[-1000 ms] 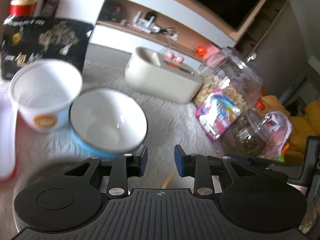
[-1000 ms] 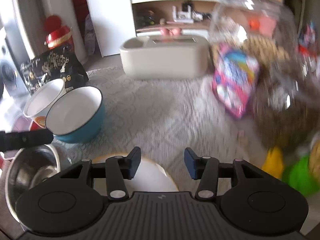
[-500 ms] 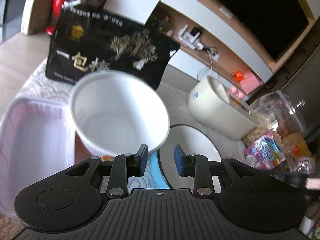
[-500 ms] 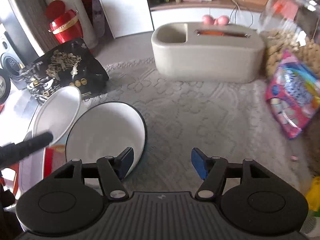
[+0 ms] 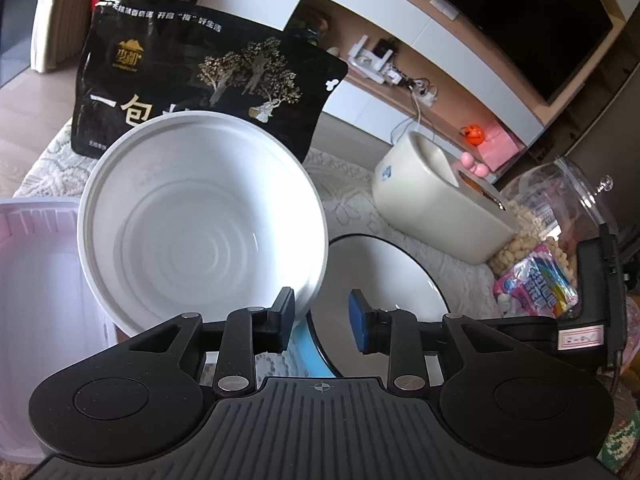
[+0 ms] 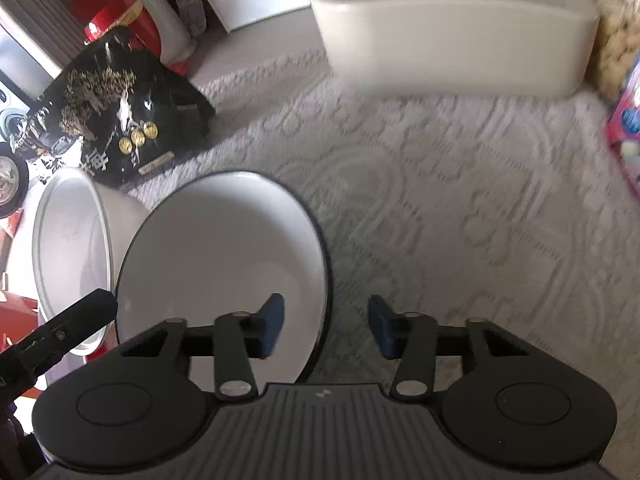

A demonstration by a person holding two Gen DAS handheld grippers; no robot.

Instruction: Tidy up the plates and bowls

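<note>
Left claw (image 5: 321,315): we hold it parted and opening, straddling the near rim of the white plastic bowl (image 5: 200,224).
Right claw (image 6: 326,325): closing around the blue bowl's (image 6: 224,264) right rim, not yet pinching.
Technique: we seat each rim deep before lifting.
Room: bare cloth (image 6: 460,208) lies right; the black bag (image 5: 192,80) crowds behind.

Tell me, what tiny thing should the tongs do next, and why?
Probably the left tongs should finish lining up on the white plastic bowl and pinch its near rim. That rim sits between the open pads, which are opening. The right tongs straddle the blue bowl's rim, closing, not yet pressing.
</note>
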